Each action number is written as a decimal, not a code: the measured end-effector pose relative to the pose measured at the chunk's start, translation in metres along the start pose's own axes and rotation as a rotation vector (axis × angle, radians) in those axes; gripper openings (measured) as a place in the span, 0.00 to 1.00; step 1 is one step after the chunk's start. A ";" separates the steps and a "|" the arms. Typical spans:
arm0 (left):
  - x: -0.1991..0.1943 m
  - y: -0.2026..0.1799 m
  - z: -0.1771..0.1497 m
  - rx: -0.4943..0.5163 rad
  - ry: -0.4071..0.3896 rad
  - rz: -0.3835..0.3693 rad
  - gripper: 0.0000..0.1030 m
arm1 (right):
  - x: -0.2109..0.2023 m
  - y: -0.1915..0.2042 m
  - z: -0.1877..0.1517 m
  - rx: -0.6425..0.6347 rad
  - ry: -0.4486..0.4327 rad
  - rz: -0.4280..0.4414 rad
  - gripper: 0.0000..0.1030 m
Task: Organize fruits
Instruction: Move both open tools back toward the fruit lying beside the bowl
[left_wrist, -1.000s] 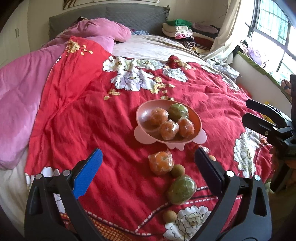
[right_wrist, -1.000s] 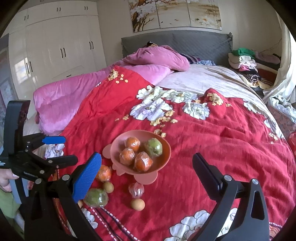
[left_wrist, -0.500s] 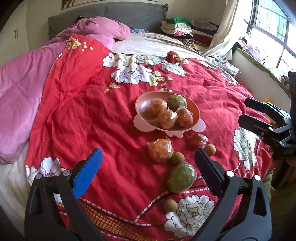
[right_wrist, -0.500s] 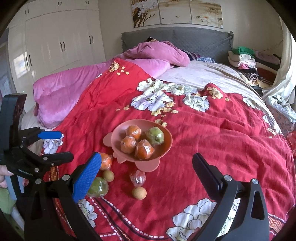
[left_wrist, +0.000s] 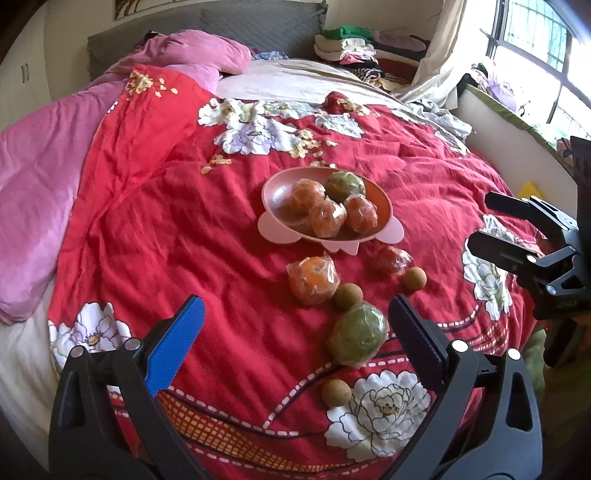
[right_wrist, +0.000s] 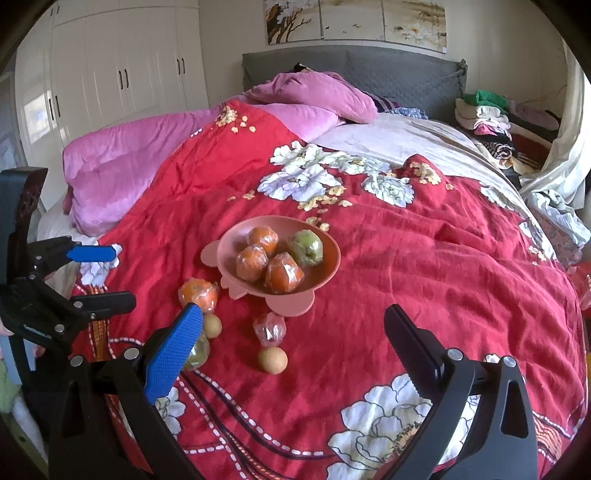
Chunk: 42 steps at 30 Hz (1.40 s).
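A pink bowl (left_wrist: 275, 190) (right_wrist: 328, 254) on the red floral quilt holds three wrapped oranges and a green fruit. In front of it lie a wrapped orange (left_wrist: 313, 280) (right_wrist: 198, 292), a wrapped green fruit (left_wrist: 358, 336), a small wrapped red fruit (left_wrist: 392, 258) (right_wrist: 269, 328) and three small brown round fruits (left_wrist: 335, 392) (right_wrist: 272, 360). My left gripper (left_wrist: 295, 347) is open and empty, just short of the green fruit. My right gripper (right_wrist: 291, 343) is open and empty, hovering above the loose fruits. Each gripper shows at the edge of the other's view.
A pink blanket (right_wrist: 122, 166) lies at the left of the bed, with a grey headboard (right_wrist: 388, 74) behind. Folded clothes (right_wrist: 484, 114) are stacked at the far right. White wardrobes (right_wrist: 110, 74) stand left. A window ledge (left_wrist: 517, 122) runs along the right.
Both grippers have pulled back and risen a little, so the bowl and loose fruits sit slightly farther away. Both jaws stay open and empty.
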<state>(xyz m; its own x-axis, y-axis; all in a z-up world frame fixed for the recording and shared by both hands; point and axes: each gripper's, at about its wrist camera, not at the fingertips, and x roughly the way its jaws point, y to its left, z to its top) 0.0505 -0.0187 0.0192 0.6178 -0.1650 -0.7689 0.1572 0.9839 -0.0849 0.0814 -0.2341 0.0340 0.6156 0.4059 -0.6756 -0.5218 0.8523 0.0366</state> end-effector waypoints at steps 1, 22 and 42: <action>0.001 -0.001 -0.001 0.001 0.004 0.001 0.91 | 0.001 0.000 -0.002 -0.007 0.005 -0.006 0.95; 0.018 -0.015 -0.020 0.032 0.063 -0.017 0.91 | 0.018 -0.001 -0.025 -0.054 0.086 -0.036 0.95; 0.029 -0.021 -0.024 0.029 0.083 -0.040 0.90 | 0.044 0.004 -0.039 -0.060 0.150 0.016 0.81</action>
<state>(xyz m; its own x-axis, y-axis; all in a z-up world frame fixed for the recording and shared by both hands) 0.0465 -0.0426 -0.0164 0.5444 -0.1969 -0.8154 0.2032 0.9741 -0.0995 0.0834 -0.2251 -0.0242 0.5144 0.3614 -0.7777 -0.5681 0.8229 0.0067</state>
